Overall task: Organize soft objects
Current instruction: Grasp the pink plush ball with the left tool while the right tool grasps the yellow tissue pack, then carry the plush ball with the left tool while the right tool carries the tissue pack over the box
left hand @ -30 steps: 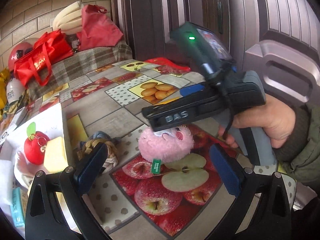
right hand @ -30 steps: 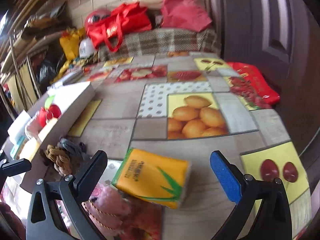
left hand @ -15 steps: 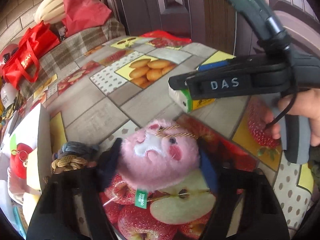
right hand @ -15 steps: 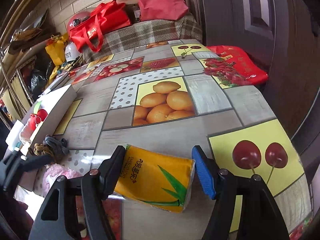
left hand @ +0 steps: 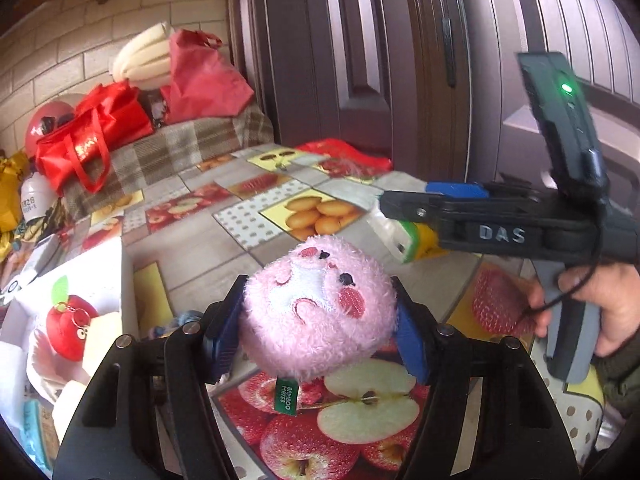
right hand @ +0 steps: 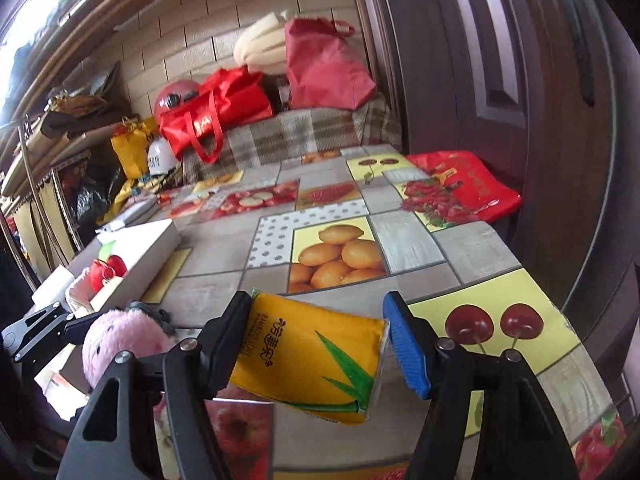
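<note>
- Left tongs (left hand: 318,324) pinch the pink plush (left hand: 318,308) tight from both sides, lifted clear above the apple print on the surface (left hand: 224,256).
- Right tongs (right hand: 316,344) clamp the yellow tissue pack (right hand: 310,360), one end tipped down.
- Just left, the white box (left hand: 120,264) holds a red apple toy (left hand: 68,332); a knotted rope bundle (left hand: 188,318) peeks out beside it.
- Farther back: red flat bag (right hand: 468,188) at the surface edge, red tote (right hand: 216,116) on plaid cloth.
- A second ago both sets of tongs were spread and both items lay on the surface; now both are gripped and raised.
</note>
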The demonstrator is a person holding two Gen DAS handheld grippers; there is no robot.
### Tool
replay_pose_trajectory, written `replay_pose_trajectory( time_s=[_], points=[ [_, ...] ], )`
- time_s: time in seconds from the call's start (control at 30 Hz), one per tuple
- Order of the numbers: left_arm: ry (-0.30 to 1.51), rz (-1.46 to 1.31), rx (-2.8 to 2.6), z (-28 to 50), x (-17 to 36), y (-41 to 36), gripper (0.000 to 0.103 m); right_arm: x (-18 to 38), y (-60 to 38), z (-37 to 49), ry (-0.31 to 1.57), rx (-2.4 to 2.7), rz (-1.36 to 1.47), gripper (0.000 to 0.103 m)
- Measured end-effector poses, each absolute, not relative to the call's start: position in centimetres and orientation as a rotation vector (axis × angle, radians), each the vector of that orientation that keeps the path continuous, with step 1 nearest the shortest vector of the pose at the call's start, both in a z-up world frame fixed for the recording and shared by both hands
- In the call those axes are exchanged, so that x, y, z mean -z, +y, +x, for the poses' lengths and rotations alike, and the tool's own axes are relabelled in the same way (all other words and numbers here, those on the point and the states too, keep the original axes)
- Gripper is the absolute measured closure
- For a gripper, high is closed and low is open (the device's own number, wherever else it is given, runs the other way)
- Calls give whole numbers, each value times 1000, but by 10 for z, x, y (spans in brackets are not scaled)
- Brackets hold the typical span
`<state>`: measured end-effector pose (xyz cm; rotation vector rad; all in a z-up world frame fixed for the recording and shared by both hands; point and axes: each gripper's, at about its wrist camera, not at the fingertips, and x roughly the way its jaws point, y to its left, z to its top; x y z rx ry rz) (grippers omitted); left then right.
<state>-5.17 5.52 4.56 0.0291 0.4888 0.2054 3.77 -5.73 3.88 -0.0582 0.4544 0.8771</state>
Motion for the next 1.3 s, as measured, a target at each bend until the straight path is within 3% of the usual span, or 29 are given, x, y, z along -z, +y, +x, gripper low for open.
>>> replay_pose_trajectory(
  time_s=[0.33,1.3],
  points=[
    [362,-35,-254,-89,-59,70,37,-53,-68,-1,322,-901,76,35],
    [294,-93,-504,-199,-58,149,36,-53,-12,-93,161,-1045,-136,35]
  ],
)
